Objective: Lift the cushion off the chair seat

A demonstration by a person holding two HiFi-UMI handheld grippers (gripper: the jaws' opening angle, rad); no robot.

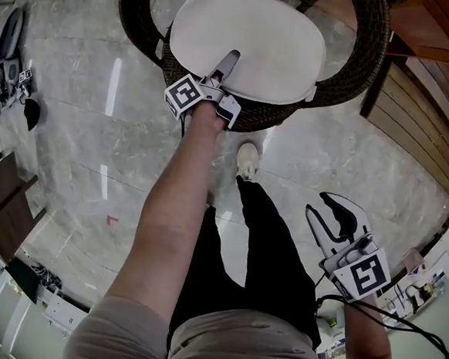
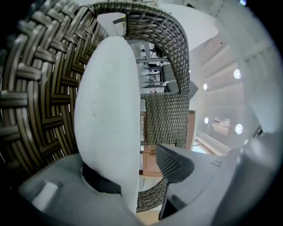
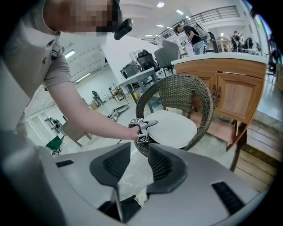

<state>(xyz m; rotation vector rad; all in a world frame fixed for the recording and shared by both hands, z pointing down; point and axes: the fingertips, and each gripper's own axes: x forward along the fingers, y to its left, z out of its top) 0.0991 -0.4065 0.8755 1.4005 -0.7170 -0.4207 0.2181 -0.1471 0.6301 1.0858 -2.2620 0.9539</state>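
Cushion (image 1: 253,45): plain off-white. Chair (image 1: 368,39): dark brown wicker, basket-weave all over, lighter tan strands mixed in. Floor (image 1: 75,148): pale grey marbled stone; person's trousers (image 1: 269,249) black, shoe (image 1: 246,161) whitish.

My white shoe (image 1: 246,161) stands on the grey marble floor (image 1: 129,144). A small red mark (image 1: 110,220) lies to its left. A wooden cabinet (image 3: 230,92) stands at the right.

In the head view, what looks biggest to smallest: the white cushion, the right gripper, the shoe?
1. cushion, largest by far.
2. right gripper, though nearness to the camera inflates it.
3. shoe.
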